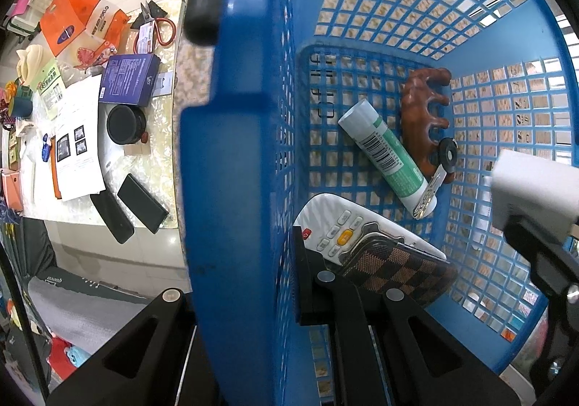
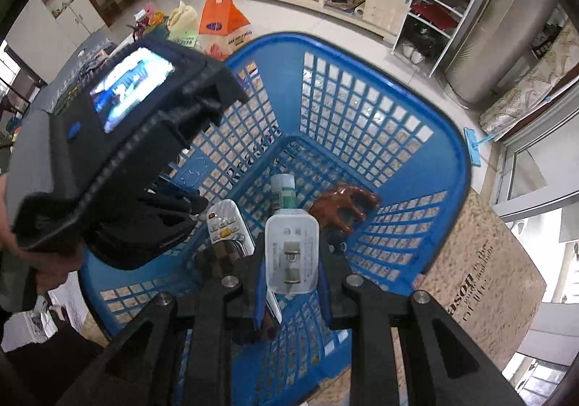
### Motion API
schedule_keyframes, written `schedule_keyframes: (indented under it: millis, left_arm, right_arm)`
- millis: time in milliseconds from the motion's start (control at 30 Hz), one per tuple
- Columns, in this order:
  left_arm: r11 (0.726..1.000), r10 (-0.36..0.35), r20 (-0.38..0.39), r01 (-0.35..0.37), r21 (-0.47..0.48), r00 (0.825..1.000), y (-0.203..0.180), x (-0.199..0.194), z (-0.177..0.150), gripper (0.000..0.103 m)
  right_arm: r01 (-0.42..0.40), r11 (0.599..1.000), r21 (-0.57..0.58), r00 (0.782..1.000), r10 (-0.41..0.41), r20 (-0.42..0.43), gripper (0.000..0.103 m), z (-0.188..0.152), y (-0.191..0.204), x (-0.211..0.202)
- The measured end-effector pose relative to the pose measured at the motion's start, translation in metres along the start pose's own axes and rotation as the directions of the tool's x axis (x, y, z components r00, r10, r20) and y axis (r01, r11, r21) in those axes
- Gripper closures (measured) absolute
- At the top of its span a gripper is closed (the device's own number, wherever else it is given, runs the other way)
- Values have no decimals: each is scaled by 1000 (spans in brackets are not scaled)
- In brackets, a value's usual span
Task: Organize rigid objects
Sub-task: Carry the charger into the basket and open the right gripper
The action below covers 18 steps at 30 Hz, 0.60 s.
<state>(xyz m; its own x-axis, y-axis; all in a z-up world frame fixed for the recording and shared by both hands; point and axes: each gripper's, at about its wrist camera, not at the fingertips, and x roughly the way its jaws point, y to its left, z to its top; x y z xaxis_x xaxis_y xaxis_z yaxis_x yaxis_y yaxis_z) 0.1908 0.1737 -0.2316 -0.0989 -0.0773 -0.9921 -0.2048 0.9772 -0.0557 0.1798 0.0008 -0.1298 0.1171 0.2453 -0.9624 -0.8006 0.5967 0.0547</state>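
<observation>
The right gripper point(image 2: 291, 261) is clamped on a white charger point(image 2: 292, 254) above the blue basket point(image 2: 466, 167), so a drop could smack the remote point(image 2: 227, 225) or tube point(image 2: 284, 190). The left gripper point(image 1: 246, 261) straddles the basket wall, apparently pinching it; a slip tips everything. The checkered case point(image 1: 398, 270) is half hidden.

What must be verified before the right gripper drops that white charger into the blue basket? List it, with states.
1. Charger clamped in the right gripper: ok.
2. Charger over the inside of the basket, within the rim: ok.
3. Left gripper clamped on the basket wall, steadying it: ok.
4. Bare mesh floor left beside the remote, tube and wooden massager: ok.
5. Spot straight under the charger free of the remote and checkered wallet: cannot tell.
6. Drop height low enough: cannot tell.
</observation>
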Motion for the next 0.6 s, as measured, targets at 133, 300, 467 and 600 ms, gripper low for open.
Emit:
schedule_keyframes:
  millis: [133, 300, 467, 600]
  left_arm:
    - [1000, 2, -1, -2, 1, 1000, 1, 0, 0, 95]
    - [1000, 3, 1, -3, 2, 1000, 0, -1, 0, 95]
    - [1000, 3, 5, -3, 3, 1000, -1, -2, -1, 95]
    - [1000, 3, 6, -3, 2, 1000, -2, -2, -1, 95]
  right_arm:
    - [1, 1000, -23, 1000, -1, -20, 81, 3, 2, 9]
    - [9, 999, -53, 999, -10, -31, 81, 9, 3, 13]
    - [10, 998, -62, 999, -12, -36, 77, 14, 5, 14]
    - [33, 990, -141, 999, -39, -36, 21, 15, 22, 11]
